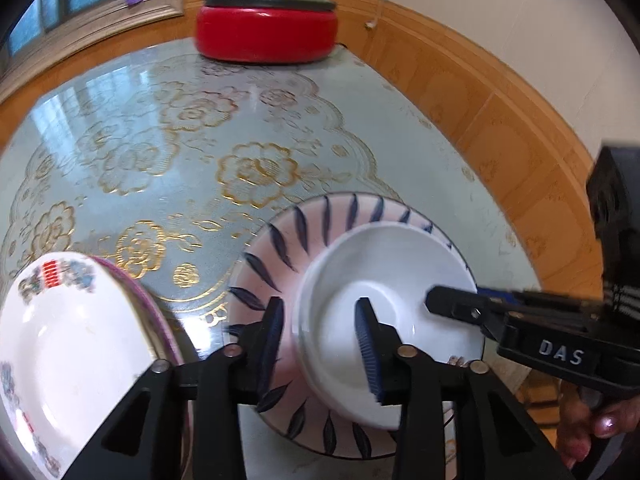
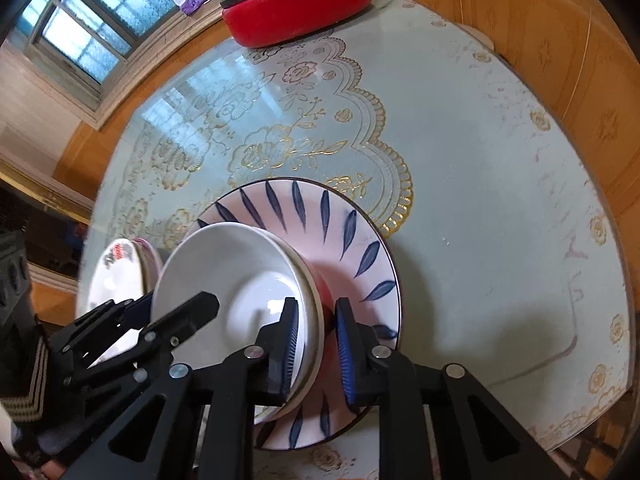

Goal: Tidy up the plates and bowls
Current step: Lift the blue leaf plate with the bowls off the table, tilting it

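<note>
A white bowl (image 1: 384,280) (image 2: 224,264) rests on a pink plate with blue leaf marks (image 1: 288,248) (image 2: 352,240). My left gripper (image 1: 320,344) straddles the bowl's left rim, one finger inside, one outside, with a visible gap. My right gripper (image 2: 316,344) straddles the bowl's right rim the same way; it also shows in the left wrist view (image 1: 452,300). A white plate with a printed pattern (image 1: 60,344) (image 2: 116,276) sits to the left on a purple-rimmed dish.
A red electric pot with a grey lid (image 1: 266,24) (image 2: 296,8) stands at the far edge of the glass table (image 1: 160,140) (image 2: 480,200). An orange tiled wall (image 1: 500,120) runs close along the right.
</note>
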The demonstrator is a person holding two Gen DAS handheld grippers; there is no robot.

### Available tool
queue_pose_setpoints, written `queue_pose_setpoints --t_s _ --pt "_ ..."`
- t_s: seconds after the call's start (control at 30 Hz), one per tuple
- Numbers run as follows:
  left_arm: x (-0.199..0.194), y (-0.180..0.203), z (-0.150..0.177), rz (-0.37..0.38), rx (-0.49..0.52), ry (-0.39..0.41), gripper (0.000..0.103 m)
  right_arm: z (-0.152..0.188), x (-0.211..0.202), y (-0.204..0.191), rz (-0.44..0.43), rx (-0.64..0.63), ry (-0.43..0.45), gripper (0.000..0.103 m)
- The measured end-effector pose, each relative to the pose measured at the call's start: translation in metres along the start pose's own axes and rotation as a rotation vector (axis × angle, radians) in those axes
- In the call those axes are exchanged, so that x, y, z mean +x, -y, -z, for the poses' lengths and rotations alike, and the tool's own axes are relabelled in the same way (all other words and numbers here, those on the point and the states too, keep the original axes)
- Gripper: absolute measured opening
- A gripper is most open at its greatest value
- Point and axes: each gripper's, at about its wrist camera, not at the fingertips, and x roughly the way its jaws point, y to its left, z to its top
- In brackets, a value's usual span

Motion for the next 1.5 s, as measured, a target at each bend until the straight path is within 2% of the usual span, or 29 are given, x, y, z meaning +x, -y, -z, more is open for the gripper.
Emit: queue_pose_setpoints --t_s 0.03,0.1,0.27,0.37,0.47,0.6,0.77,0.83,0.93,1.03,1.17,1.47,1.5 --pt "-0.008 -0.004 -0.001 -0.004 -0.016 0.027 0.057 0.0 -0.004 0.003 -0.025 0.015 0.003 0.022" --pt "-0.022 -0.012 -0.004 -0.03 -0.04 0.086 0.066 0.0 -0.015 0.007 -0.053 0.027 0.032 0.022" --pt "-0.038 -0.028 -0.006 -0.068 -0.088 0.135 0.066 -0.003 -0.04 0.02 -0.065 0.065 0.106 0.025" --pt "-0.036 -0.035 -0.003 -0.086 -0.1 0.114 0.066 -0.004 -0.046 0.029 -0.052 0.09 0.124 0.026" --pt "-0.032 -0.038 0.003 -0.068 -0.107 0.085 0.066 -0.004 -0.044 0.035 -0.027 0.103 0.125 0.031" --pt "-0.03 -0.036 0.01 -0.059 -0.081 0.065 0.063 -0.002 -0.031 0.044 0.001 0.116 0.105 0.032" --pt "-0.03 -0.033 0.014 -0.073 -0.064 0.057 0.055 0.003 -0.016 0.051 -0.02 0.11 0.073 0.032" --pt "-0.028 -0.033 0.016 -0.073 -0.065 0.047 0.049 0.004 -0.01 0.051 -0.047 0.103 0.061 0.032" --pt "-0.026 -0.032 0.018 -0.07 -0.063 0.029 0.041 0.004 -0.002 0.054 -0.075 0.106 0.037 0.026" --pt "-0.023 -0.028 0.02 -0.068 -0.051 0.014 0.039 0.005 0.008 0.056 -0.101 0.112 0.012 0.018" --pt "-0.018 -0.026 0.022 -0.065 -0.048 -0.007 0.039 0.006 0.018 0.058 -0.111 0.114 -0.018 0.013" --pt "-0.009 -0.025 0.02 -0.079 -0.058 -0.031 0.035 0.008 0.03 0.065 -0.128 0.117 -0.048 0.011" --pt "-0.009 -0.024 0.019 -0.077 -0.056 -0.025 0.032 0.008 0.03 0.065 -0.128 0.111 -0.047 0.011"
